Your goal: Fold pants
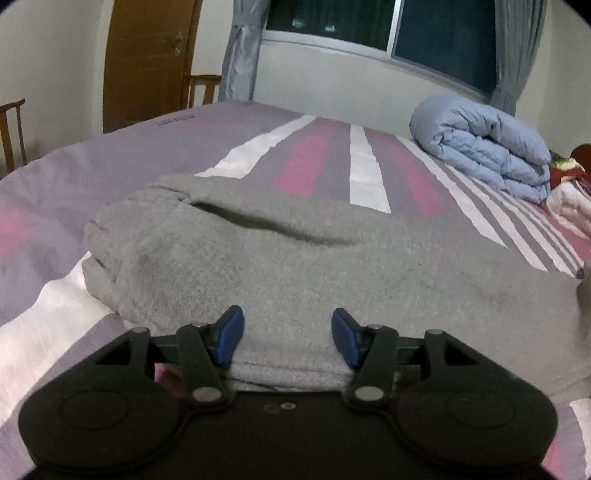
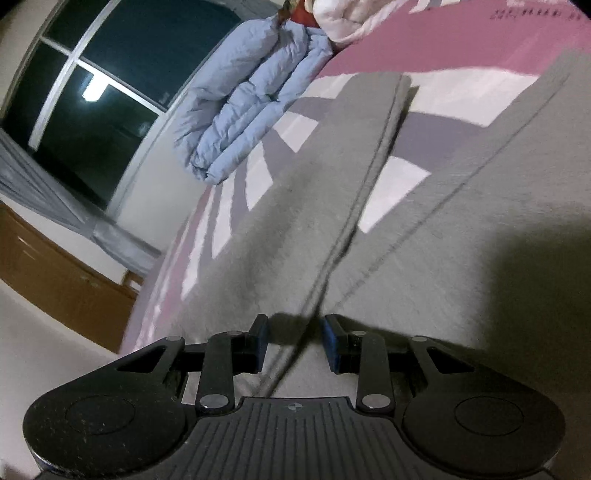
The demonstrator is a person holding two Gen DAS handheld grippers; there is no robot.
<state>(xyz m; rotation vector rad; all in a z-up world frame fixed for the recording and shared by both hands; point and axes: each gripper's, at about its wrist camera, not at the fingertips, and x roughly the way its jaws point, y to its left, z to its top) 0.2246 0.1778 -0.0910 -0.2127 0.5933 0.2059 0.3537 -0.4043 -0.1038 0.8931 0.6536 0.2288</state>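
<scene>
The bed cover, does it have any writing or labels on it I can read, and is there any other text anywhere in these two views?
Dark printed lettering on the bed cover, left wrist view: too blurred to read.
Dark printed lettering on the bed cover's pink band, right wrist view: too blurred to read.
Grey pants: no label or print visible.
Folded blue quilt: no text visible.
No other words, numbers or signs can be read.

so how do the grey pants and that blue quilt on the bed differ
The grey pants lie close to the left hand-held gripper, partly between its fingers; the blue quilt sits at the far side near the window. The pants look fuzzy and flat; the quilt is puffy and smooth, stacked in thick folds. The pants' legs are still spread out in the right wrist view. Both rest on the striped bed cover.
</scene>
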